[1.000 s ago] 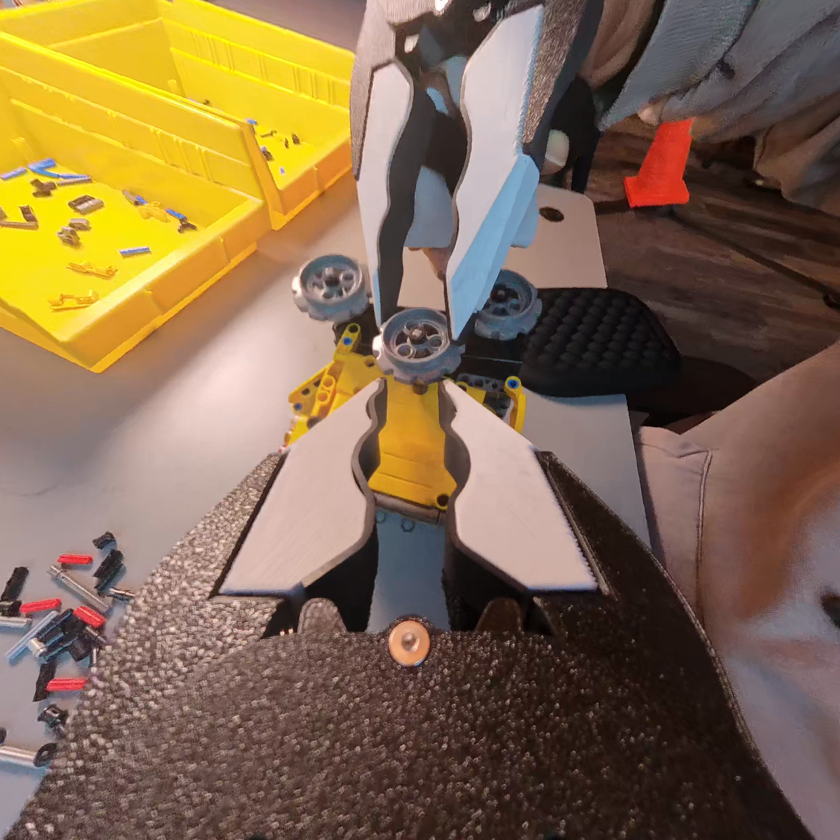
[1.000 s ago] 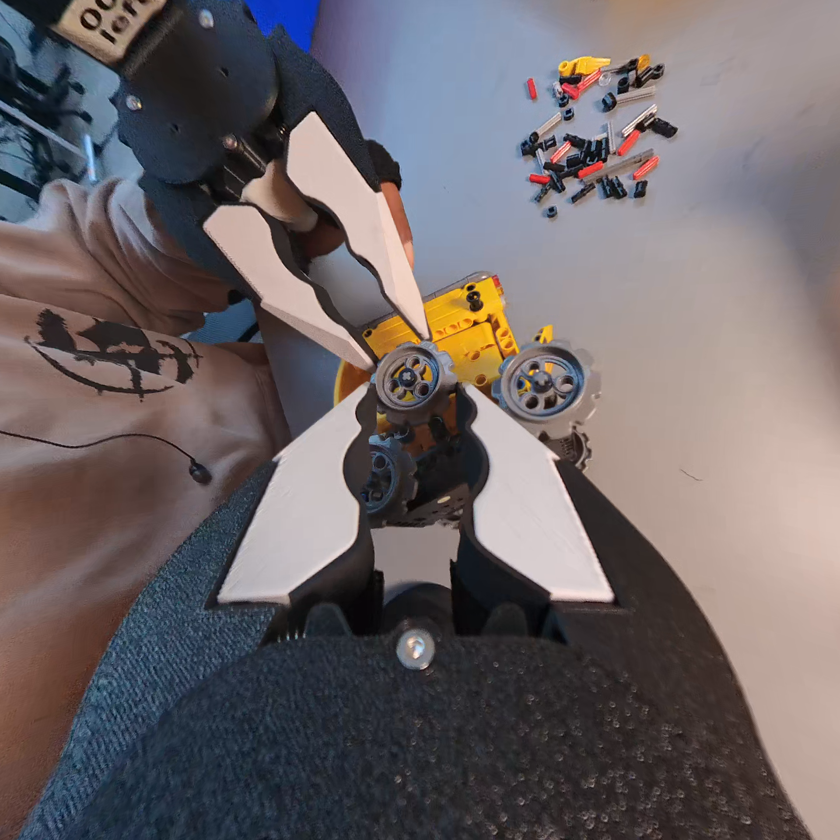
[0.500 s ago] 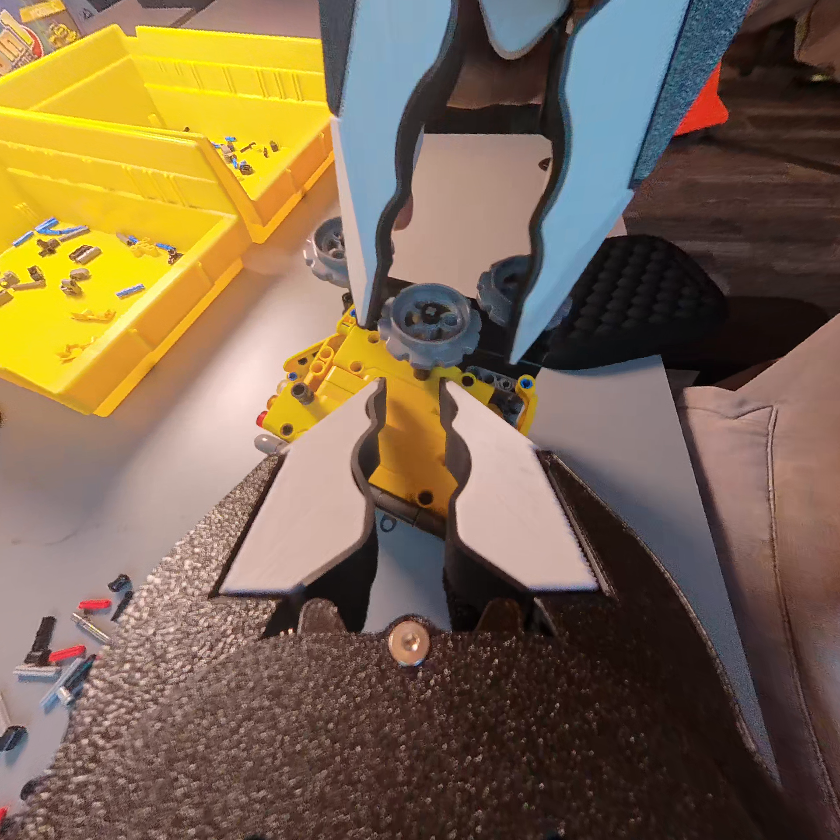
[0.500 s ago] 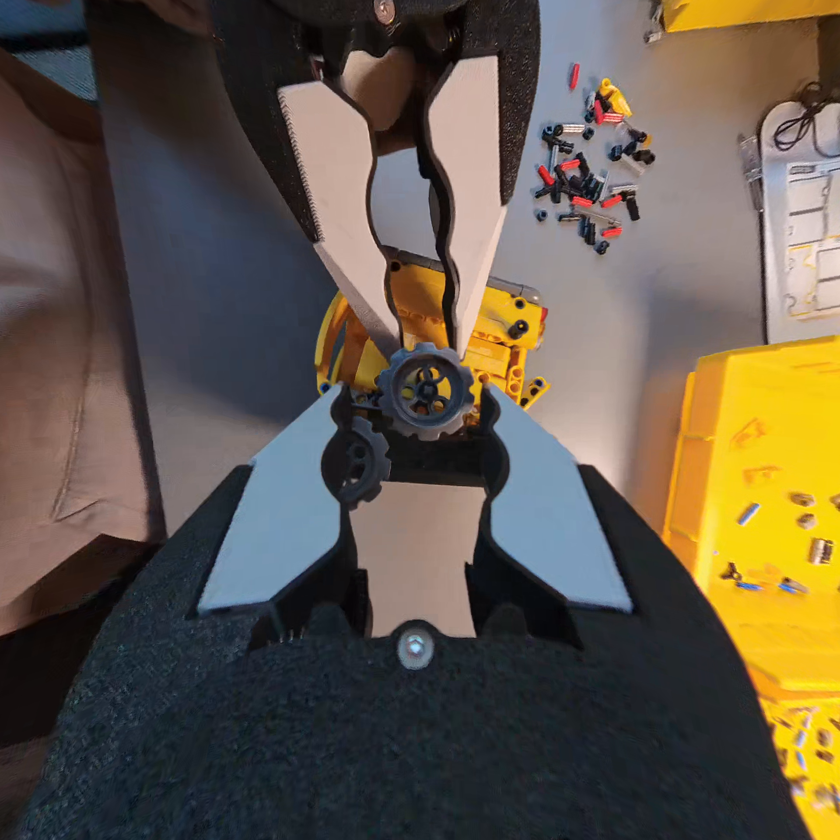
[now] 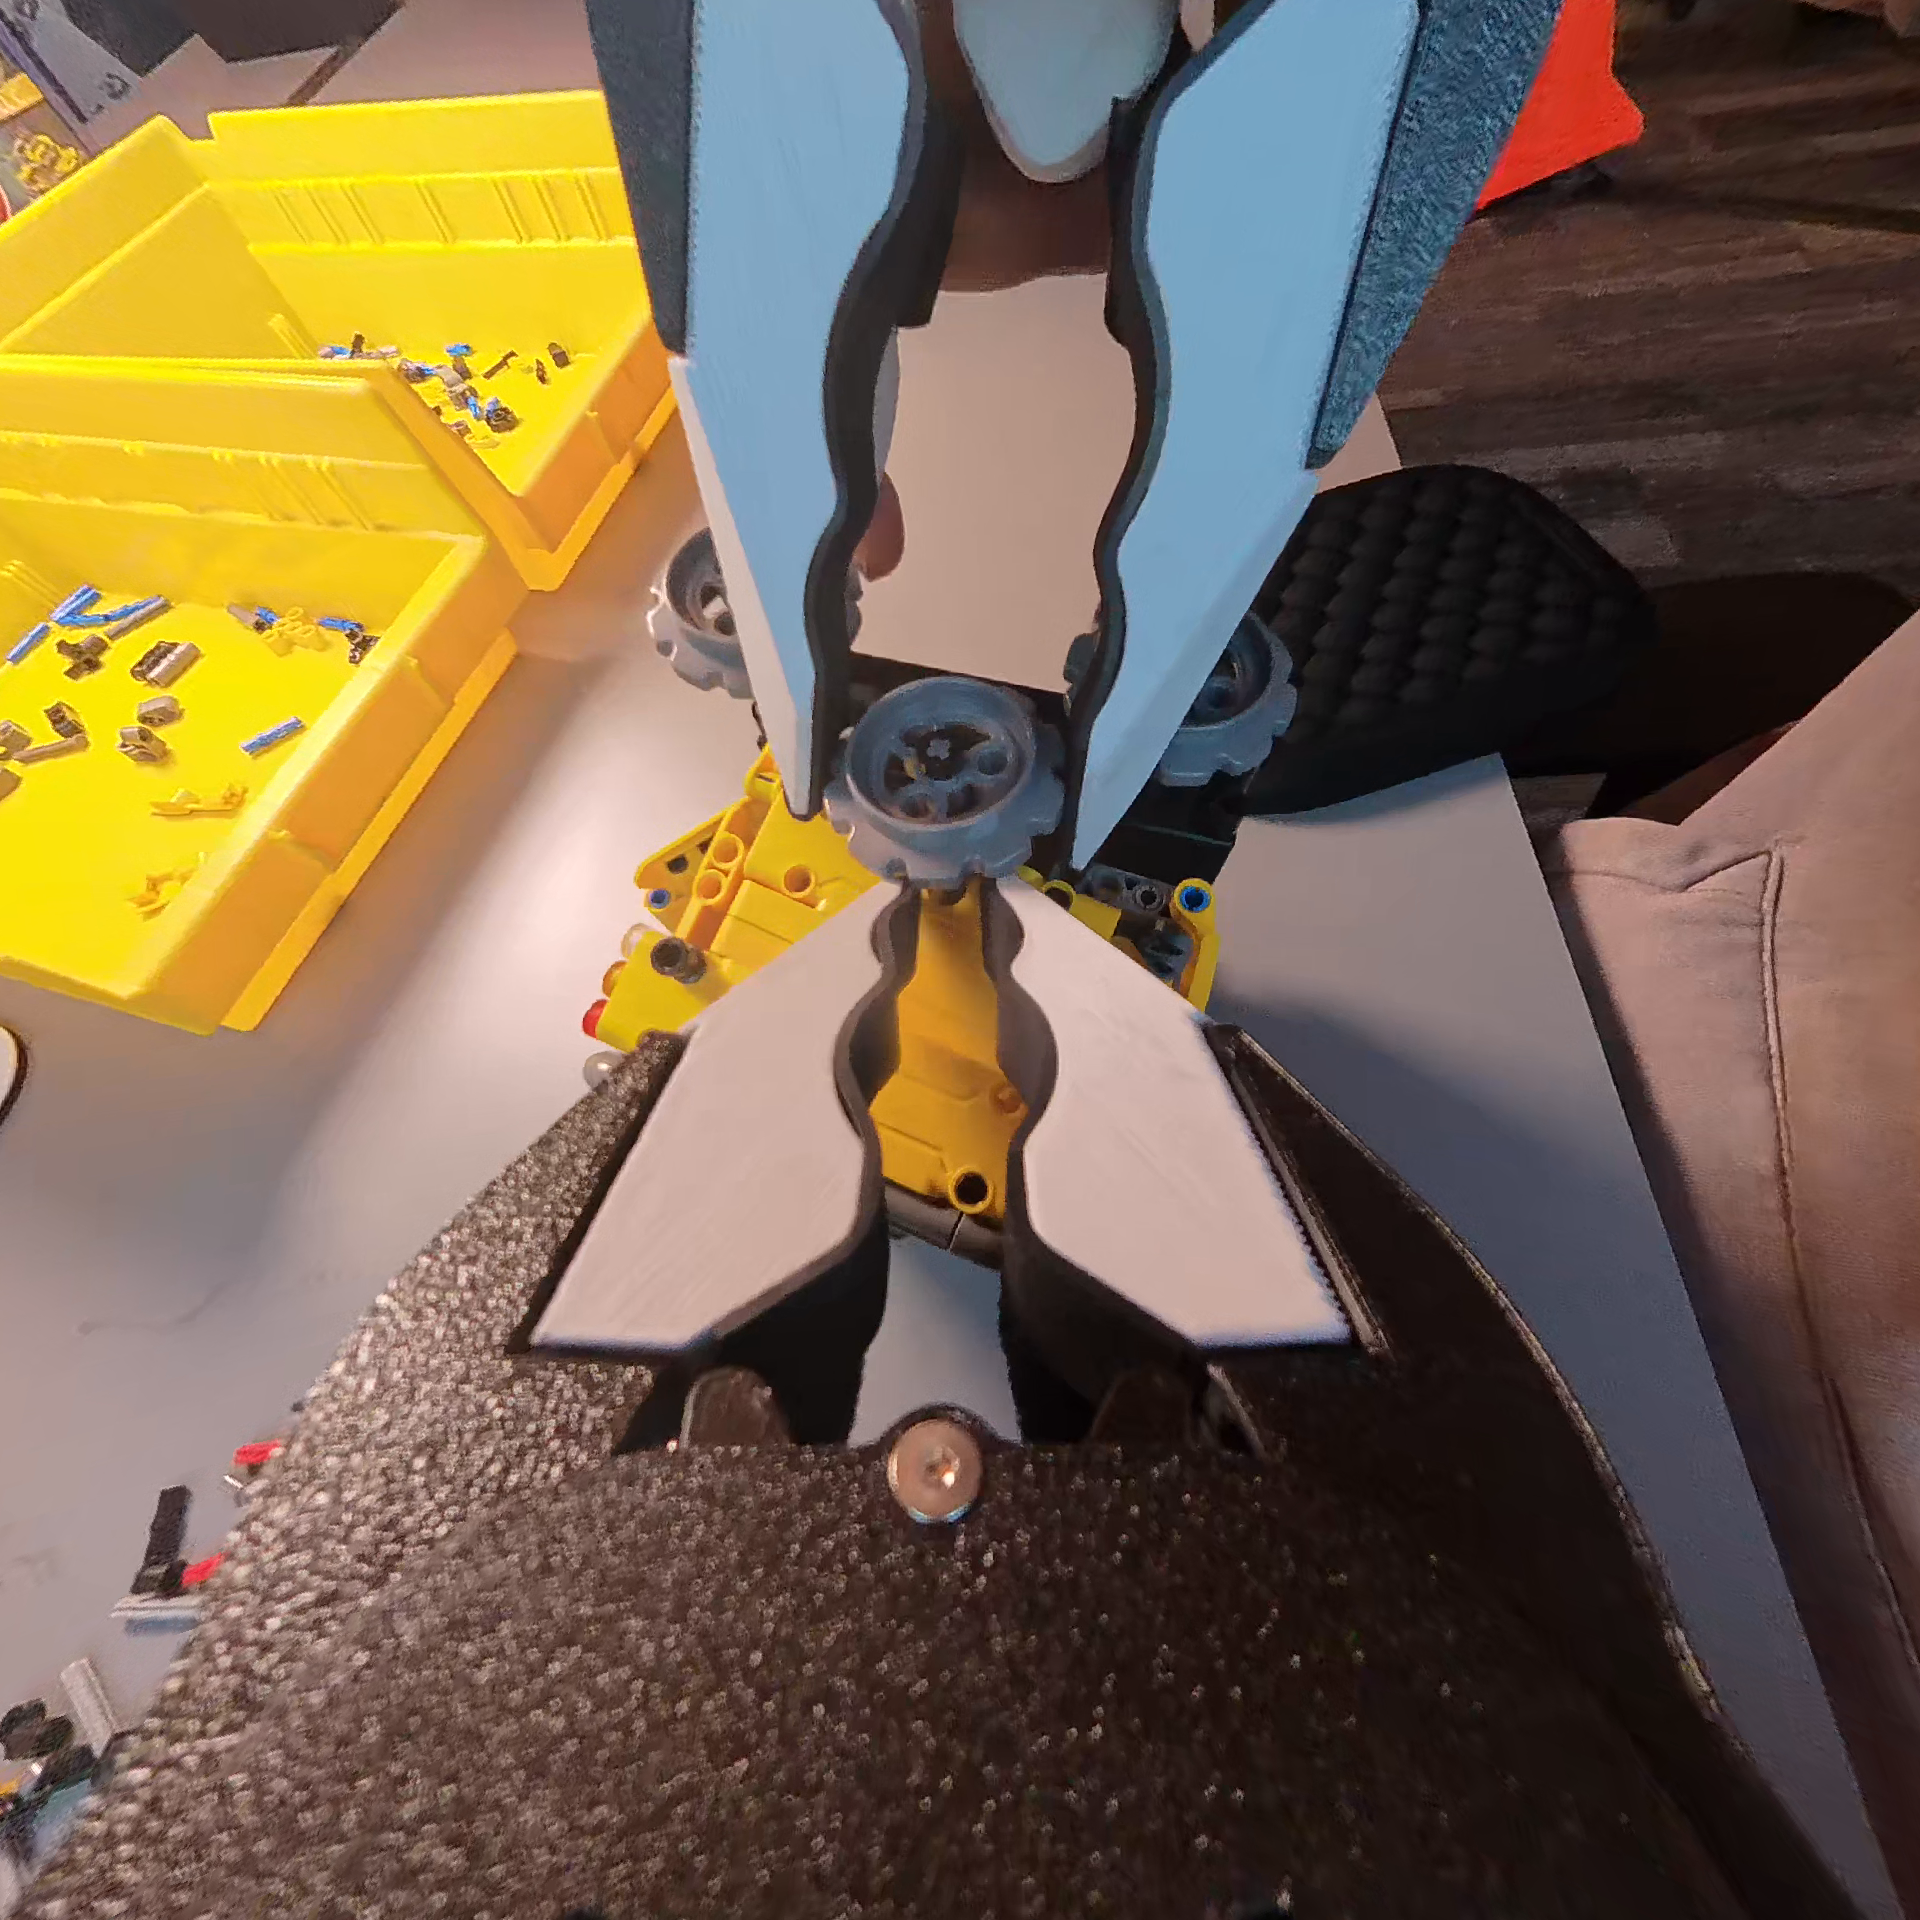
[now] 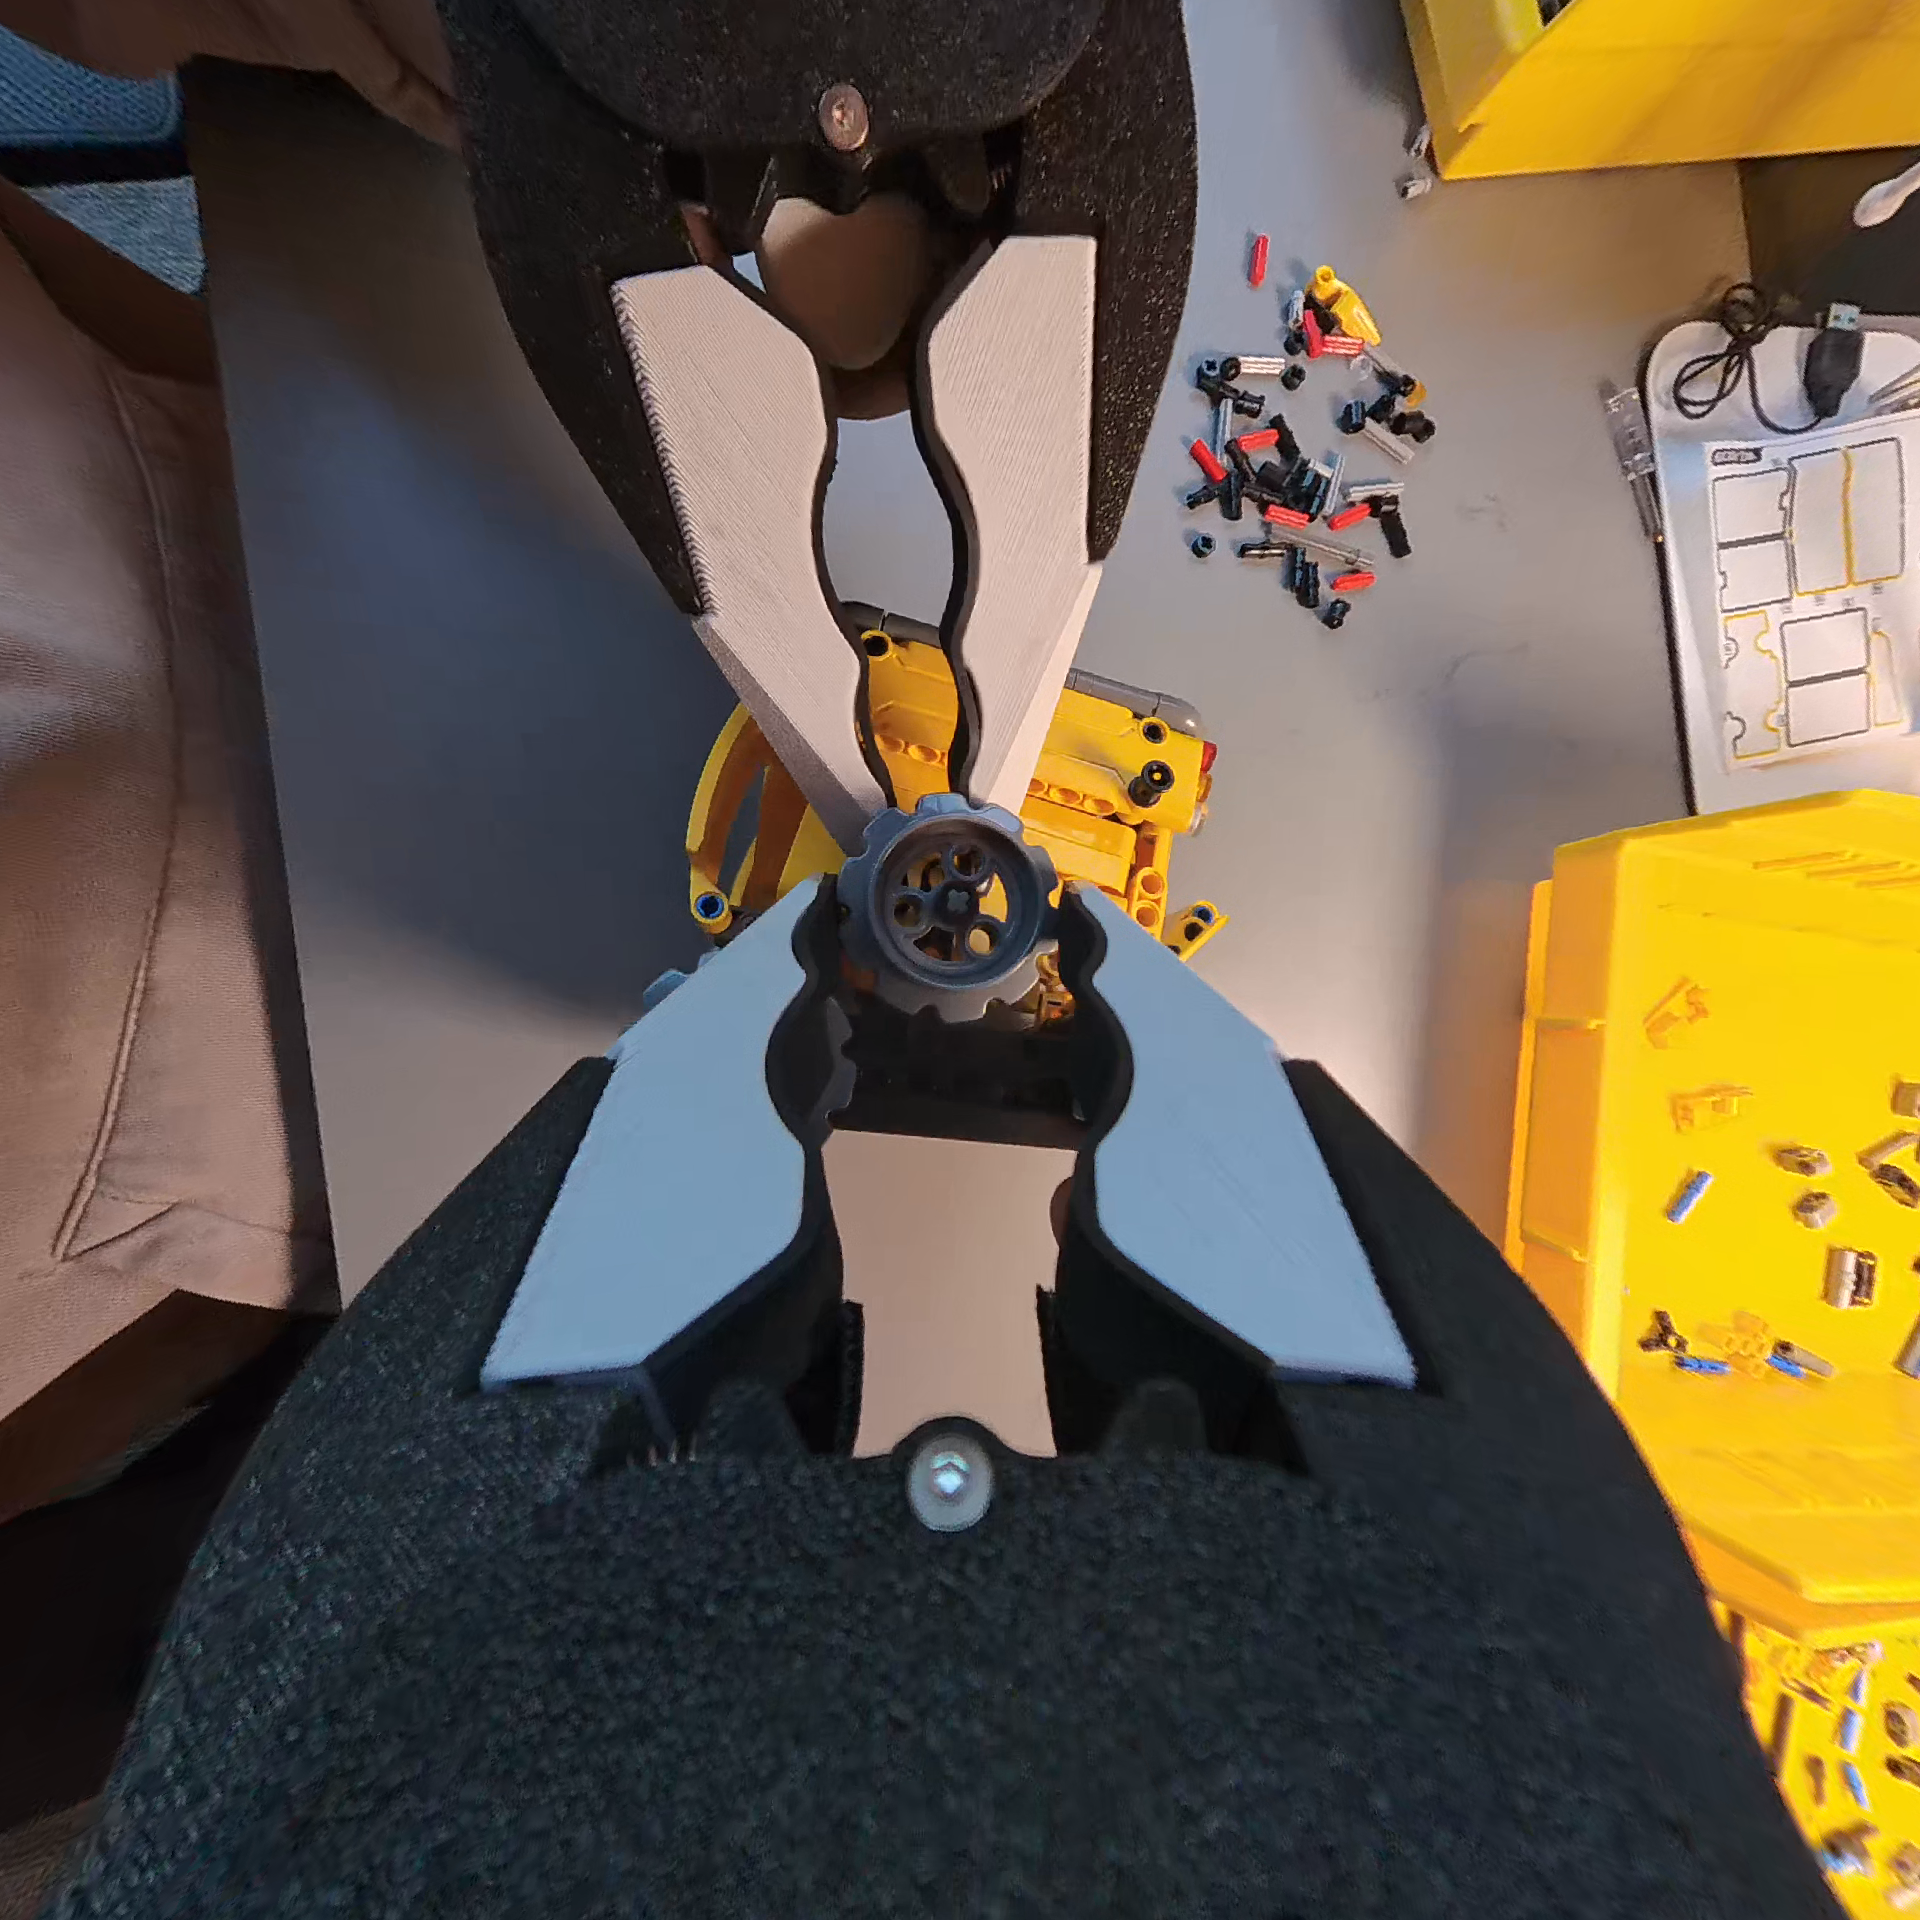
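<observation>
A yellow brick-built vehicle model [image 5: 727,914] lies on the grey table, also seen in the right wrist view [image 6: 1101,800]. A grey toothed wheel [image 5: 940,779] sits on its upper side and faces the right wrist camera [image 6: 951,914]. My left gripper [image 5: 945,899] is shut on the model's yellow body just below that wheel. It enters the right wrist view from the top [image 6: 920,790]. My right gripper [image 6: 948,904] has both fingers against the wheel's rim. It comes down from the top of the left wrist view [image 5: 940,826]. Two more grey wheels [image 5: 1236,717] show behind its fingers.
Yellow parts bins [image 5: 260,520] with small pieces stand to the left, and show at the right of the right wrist view [image 6: 1714,1039]. A pile of loose red and black pins [image 6: 1309,457] and a printed sheet [image 6: 1808,592] lie beyond. A black mesh pad [image 5: 1455,623] and a person's beige clothing [image 5: 1766,1143] are at the table edge. My left and right fingertips are right by each other.
The right gripper swung round over the model, opened wide half a second ago, and has now closed onto the grey wheel. The left gripper keeps its hold on the yellow body.
</observation>
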`<state>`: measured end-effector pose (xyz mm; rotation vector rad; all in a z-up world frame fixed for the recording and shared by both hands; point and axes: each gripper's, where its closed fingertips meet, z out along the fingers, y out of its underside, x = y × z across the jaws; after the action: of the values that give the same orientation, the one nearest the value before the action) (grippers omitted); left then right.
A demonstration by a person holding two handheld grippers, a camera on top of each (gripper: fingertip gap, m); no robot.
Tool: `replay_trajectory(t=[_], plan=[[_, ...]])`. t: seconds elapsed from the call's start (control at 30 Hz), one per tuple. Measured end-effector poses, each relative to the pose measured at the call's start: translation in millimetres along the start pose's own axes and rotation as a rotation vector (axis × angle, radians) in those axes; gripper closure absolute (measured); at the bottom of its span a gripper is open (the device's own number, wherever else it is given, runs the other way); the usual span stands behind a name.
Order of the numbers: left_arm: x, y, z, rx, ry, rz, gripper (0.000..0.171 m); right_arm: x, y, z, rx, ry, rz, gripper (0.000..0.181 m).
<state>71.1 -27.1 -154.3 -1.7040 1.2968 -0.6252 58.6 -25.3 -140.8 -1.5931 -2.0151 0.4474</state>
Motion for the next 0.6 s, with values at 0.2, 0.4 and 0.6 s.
replay_trajectory(t=[0.2,0.4,0.6], plan=[[5,0,3,-0.007,0.015,-0.066,0.165,-4,1,-2,0.004,0.013,0.002,0.144],[13,-1,4,-0.015,0.048,-0.074,0.165,-11,1,-6,-0.007,0.007,-0.003,0.145],[18,-2,3,-0.011,0.059,-0.067,0.165,-16,-1,-9,-0.008,0.006,-0.013,0.145]])
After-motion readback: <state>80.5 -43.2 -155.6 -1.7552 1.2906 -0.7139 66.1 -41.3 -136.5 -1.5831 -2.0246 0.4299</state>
